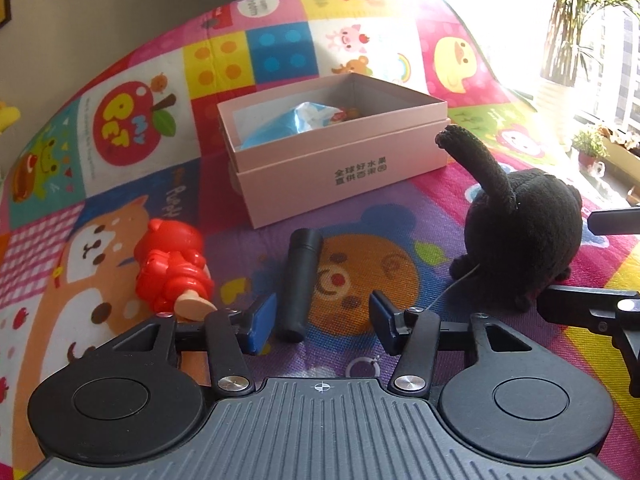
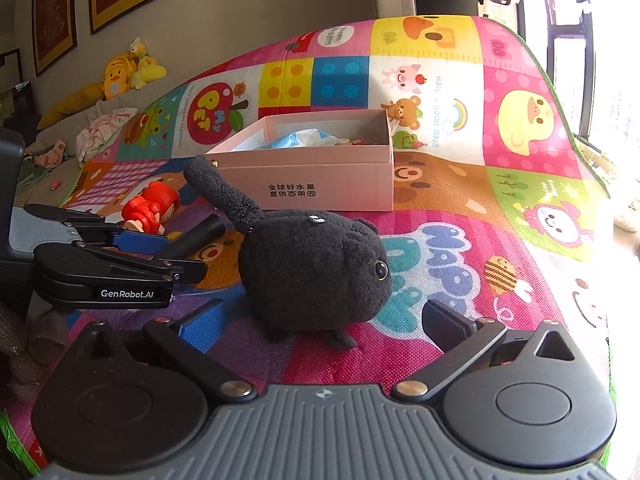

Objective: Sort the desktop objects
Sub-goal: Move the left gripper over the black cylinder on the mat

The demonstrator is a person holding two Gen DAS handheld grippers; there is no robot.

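A black cylinder (image 1: 298,280) lies on the colourful play mat, just ahead of my open left gripper (image 1: 320,320), near its left pad. It also shows in the right wrist view (image 2: 196,236). A red toy figure (image 1: 172,268) lies left of it and appears in the right wrist view (image 2: 150,206). A black plush cat (image 2: 316,264) sits upright just ahead of my open right gripper (image 2: 320,324), between its spread fingers; it also appears in the left wrist view (image 1: 520,232). An open pink box (image 1: 340,152) holds a blue packet (image 1: 288,126).
The pink box also shows in the right wrist view (image 2: 316,176) behind the cat. Yellow plush toys (image 2: 128,68) and cushions lie on a sofa at far left. Potted plants (image 1: 588,148) stand by the bright window at right. The left gripper is visible in the right wrist view (image 2: 120,256).
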